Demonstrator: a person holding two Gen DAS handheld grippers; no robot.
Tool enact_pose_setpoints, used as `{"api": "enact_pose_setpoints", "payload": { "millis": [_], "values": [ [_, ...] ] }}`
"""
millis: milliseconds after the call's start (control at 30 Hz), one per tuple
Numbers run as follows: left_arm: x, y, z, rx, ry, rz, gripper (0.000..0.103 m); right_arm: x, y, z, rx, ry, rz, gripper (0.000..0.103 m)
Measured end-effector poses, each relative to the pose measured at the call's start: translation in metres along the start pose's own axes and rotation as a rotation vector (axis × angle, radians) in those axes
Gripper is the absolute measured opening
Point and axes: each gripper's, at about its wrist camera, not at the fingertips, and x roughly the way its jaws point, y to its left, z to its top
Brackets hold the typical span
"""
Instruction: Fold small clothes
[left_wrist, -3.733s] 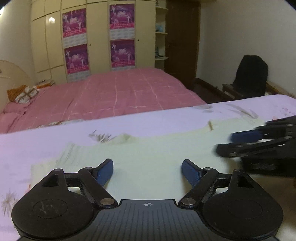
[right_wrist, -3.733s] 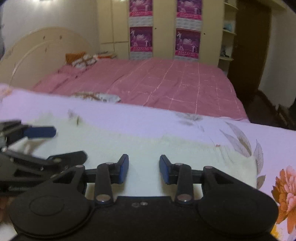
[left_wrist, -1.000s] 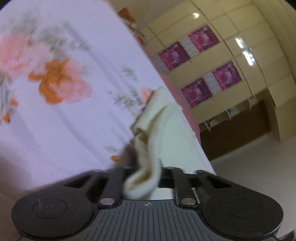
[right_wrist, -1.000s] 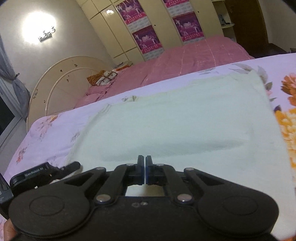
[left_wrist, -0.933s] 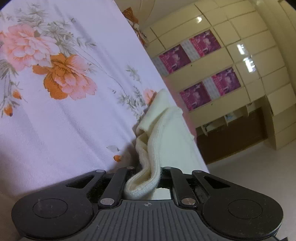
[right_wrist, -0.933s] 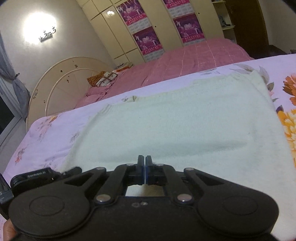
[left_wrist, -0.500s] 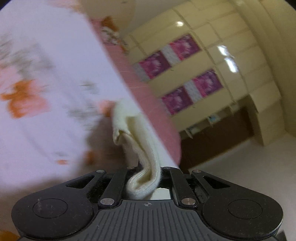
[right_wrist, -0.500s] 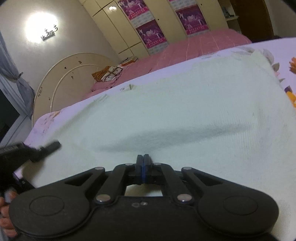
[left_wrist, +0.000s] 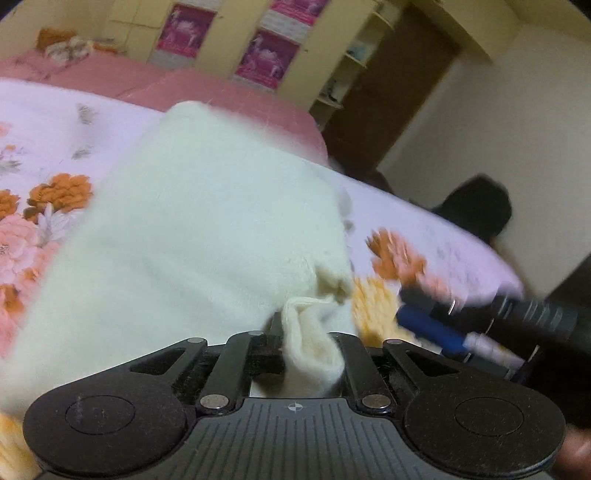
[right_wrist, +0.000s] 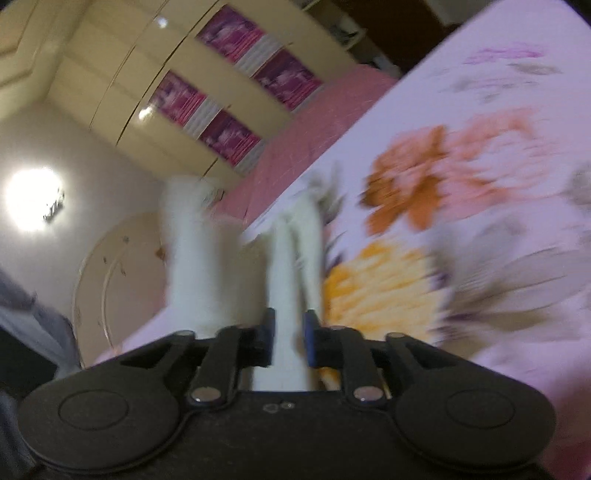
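— Where's the garment?

— The cream knit top (left_wrist: 207, 229) lies folded over on the flowered sheet (left_wrist: 424, 229).

— And your jaws?

— My left gripper (left_wrist: 308, 341) and right gripper (right_wrist: 289, 334) each pinch its edge; both have just been loosening.

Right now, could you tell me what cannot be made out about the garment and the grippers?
- Left wrist view: the left gripper has just been opening; the cream garment bunched between its jaws hides whether they grip it.
- Right wrist view: the right gripper, also just opening, straddles the garment; motion blur hides any contact.
- Both views: blur hides the garment's fold lines.
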Motion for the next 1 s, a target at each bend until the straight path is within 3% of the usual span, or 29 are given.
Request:
{"api": "enact_pose_setpoints", "payload": {
  "millis": [33, 67, 100, 200, 300, 400, 500, 700, 1000],
  "values": [
    [-0.007, -0.008, 0.000, 0.043, -0.015, -0.003, 0.028, -0.008, -0.008, 0.004, 0.017, -0.001, 0.012, 0.023],
    [-0.013, -0.011, 0.004, 0.058, -0.020, -0.027, 0.051, -0.013, -0.013, 0.007, 0.029, 0.000, 0.025, 0.024],
    [-0.027, -0.009, 0.008, 0.058, -0.049, -0.055, 0.056, -0.018, -0.016, 0.009, 0.039, 0.004, 0.038, 0.028],
    [-0.066, 0.012, 0.029, 0.066, -0.125, -0.055, 0.056, -0.019, -0.017, 0.008, 0.056, 0.024, 0.081, 0.032],
    [-0.080, 0.062, 0.057, 0.007, -0.176, 0.053, 0.056, -0.008, -0.009, 0.002, 0.073, 0.073, 0.129, 0.036],
    [-0.060, 0.111, 0.072, -0.059, -0.123, 0.185, 0.056, 0.011, -0.001, -0.003, 0.088, 0.121, 0.150, 0.043],
    [-0.036, 0.143, 0.066, -0.118, -0.038, 0.196, 0.056, 0.022, 0.005, -0.007, 0.072, 0.154, 0.118, 0.043],
    [-0.025, 0.142, 0.043, -0.085, -0.045, 0.191, 0.056, 0.033, 0.016, -0.005, -0.012, 0.170, 0.067, 0.042],
    [-0.031, 0.146, 0.044, -0.048, -0.046, 0.203, 0.056, 0.046, 0.050, -0.010, -0.202, 0.145, -0.020, 0.037]
  ]
}}
